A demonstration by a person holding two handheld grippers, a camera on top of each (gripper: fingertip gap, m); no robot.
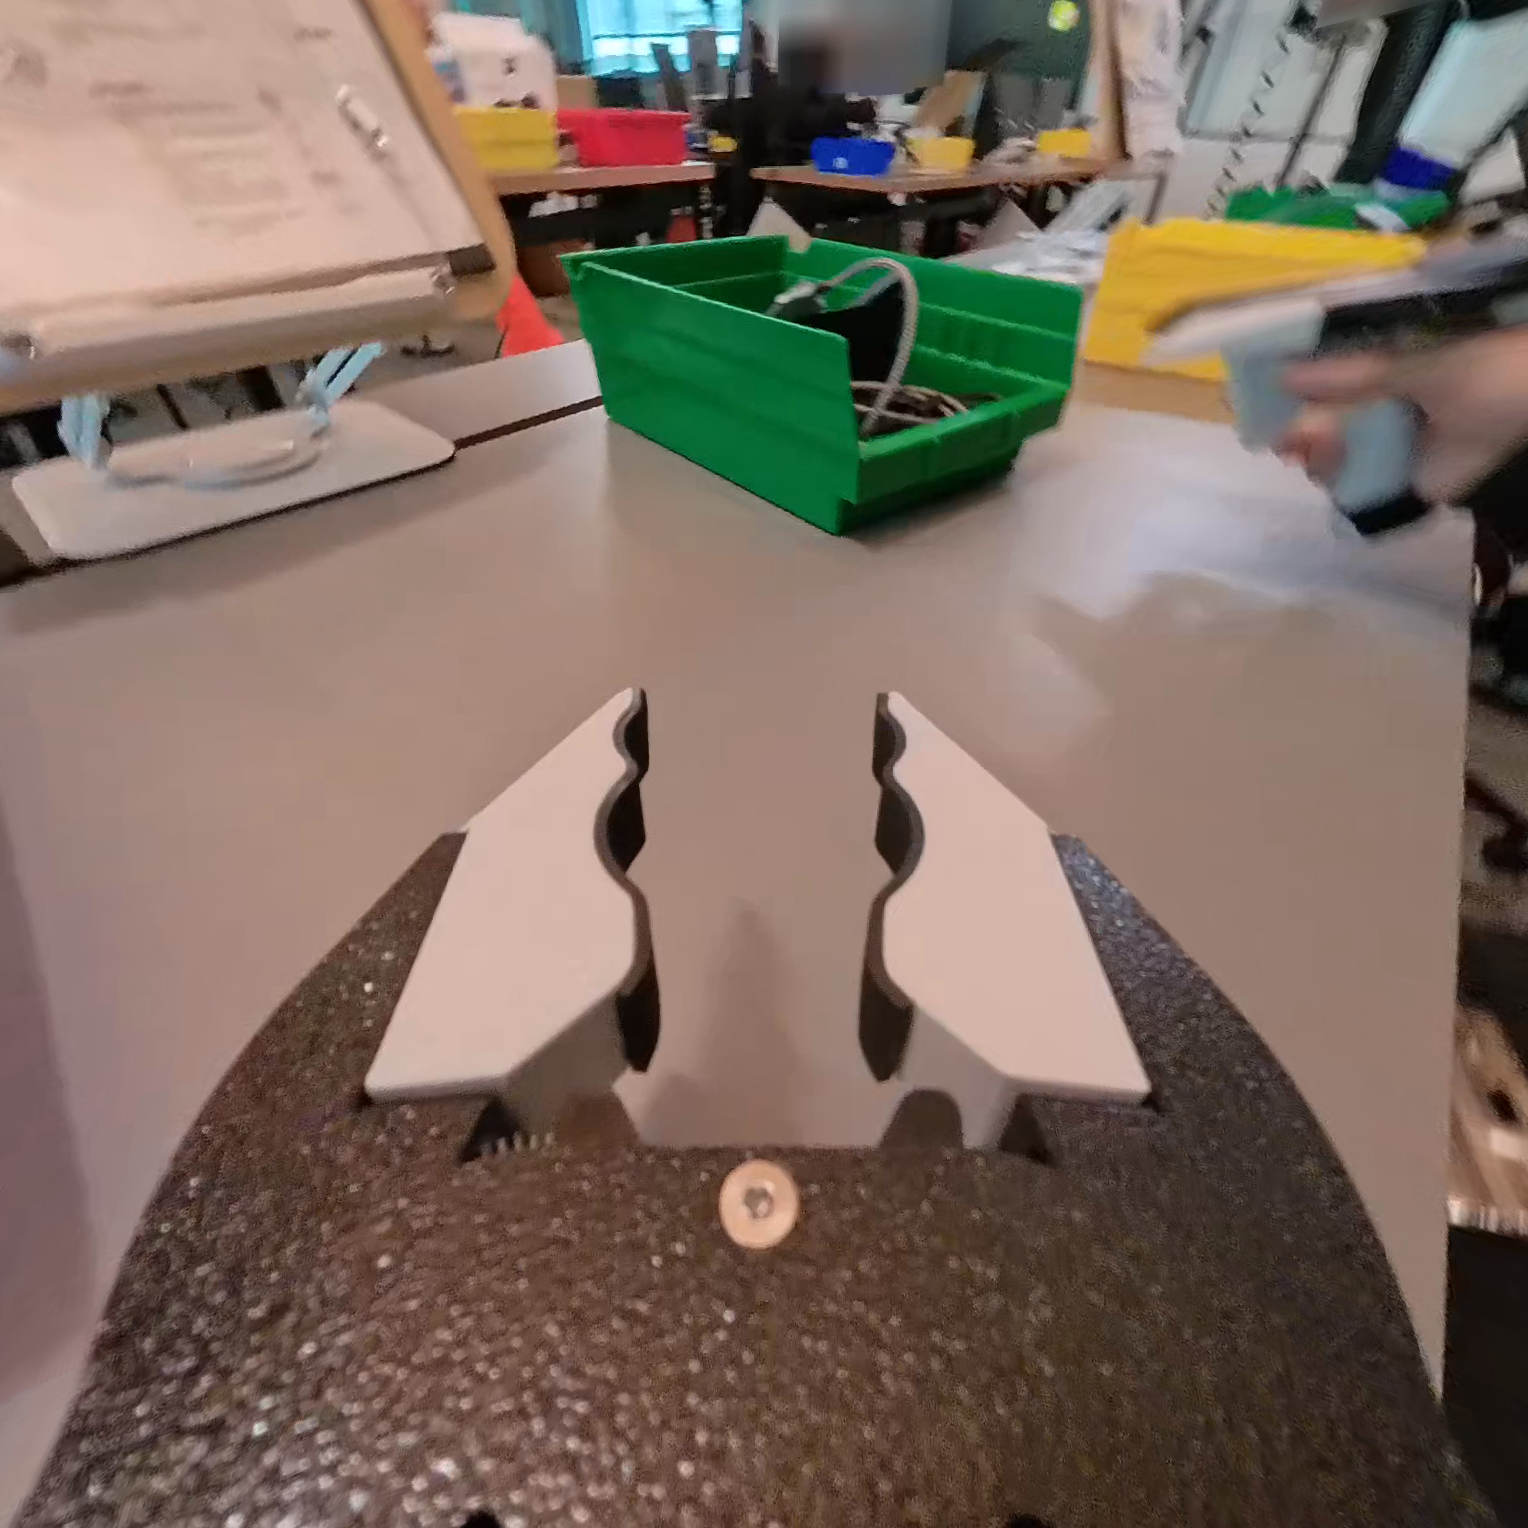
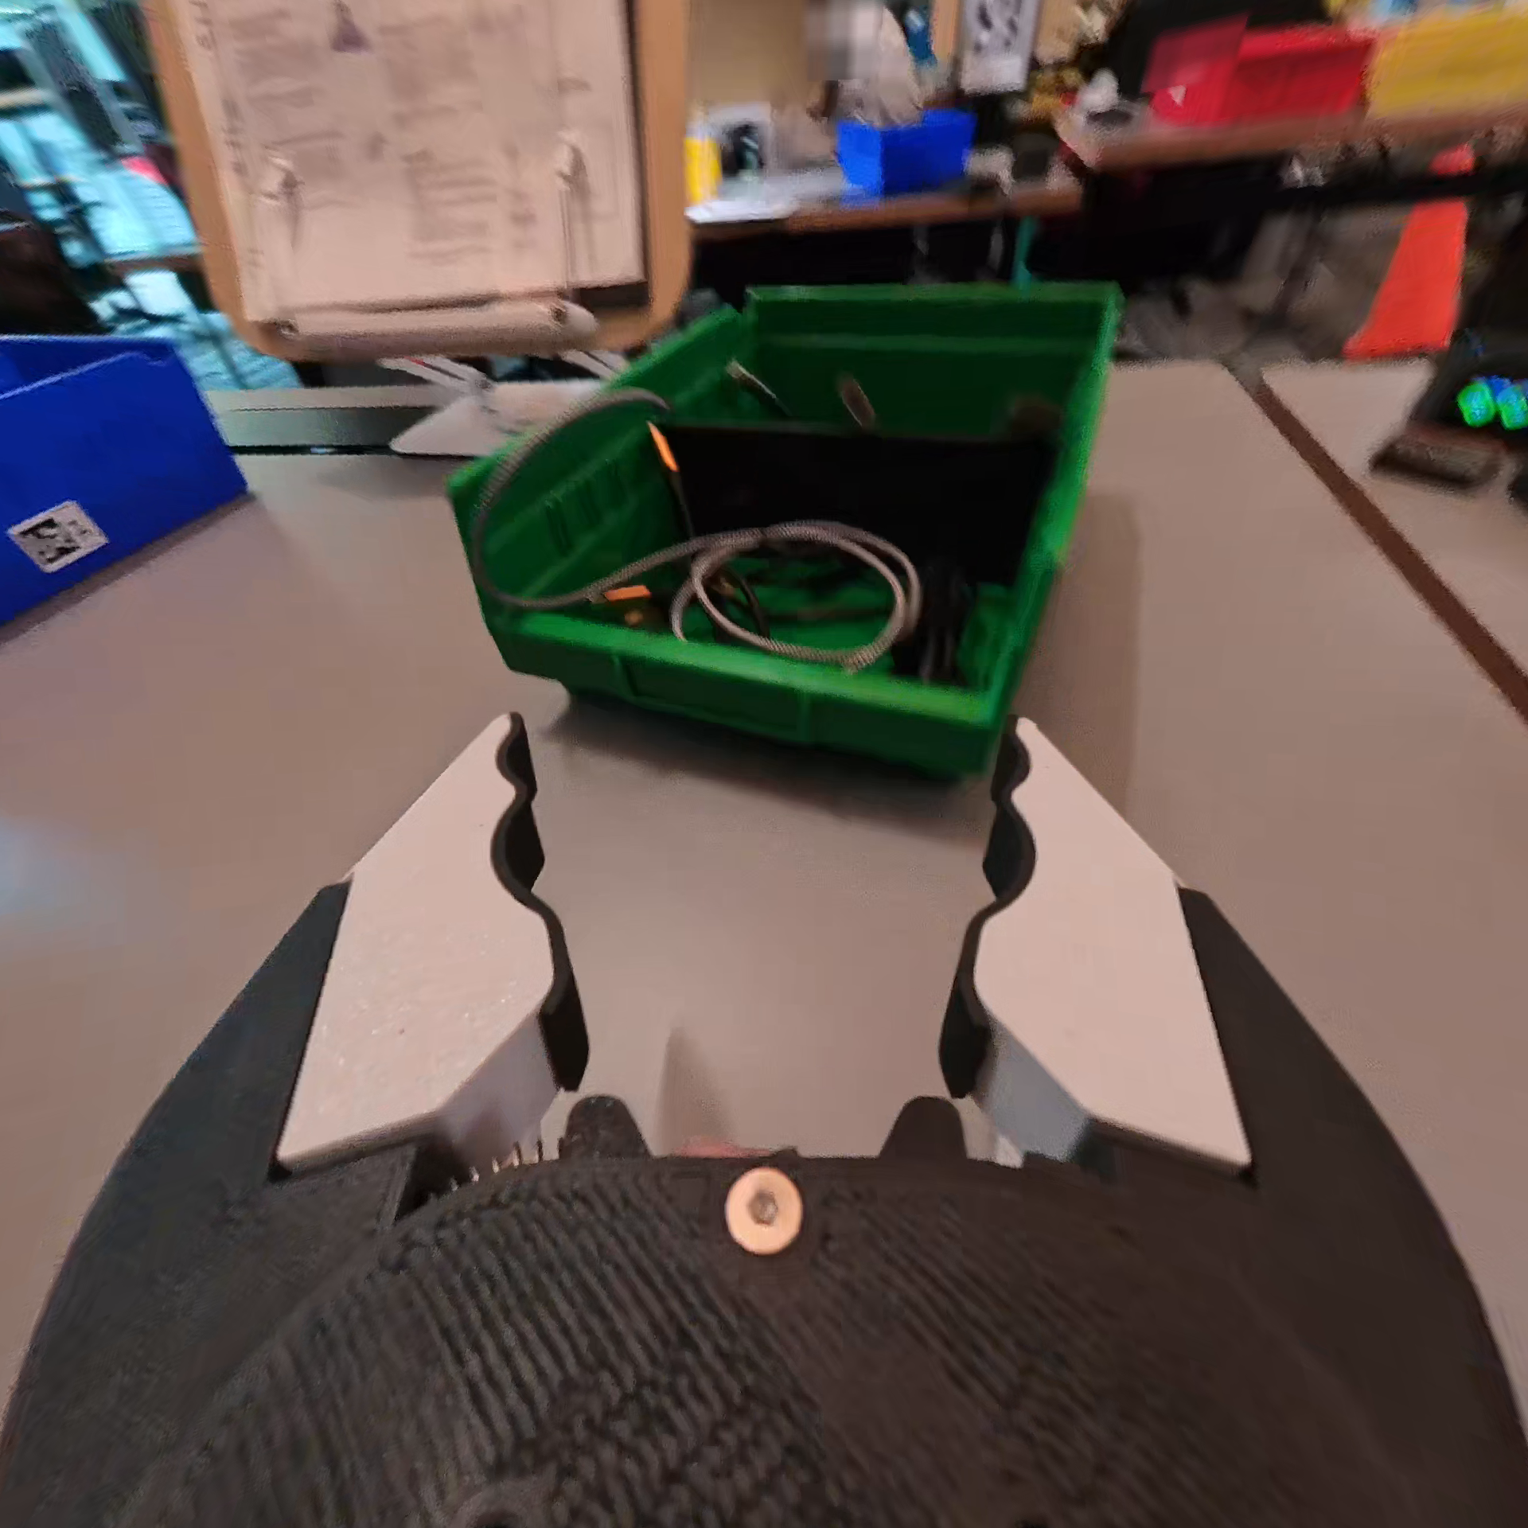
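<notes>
A green plastic bin stands on the grey table; it also shows in the right wrist view. Inside it lie coiled grey braided cables and a black divider. My left gripper is open and empty, low over the bare table, well short of the bin. My right gripper is open wide and empty, its tips just short of the bin's front wall. The right gripper, held by a hand, shows blurred at the right edge of the left wrist view.
A document stand with papers on a white base stands at the back left. A blue bin sits at the table's left. A yellow bin lies behind right. A second table adjoins on the right.
</notes>
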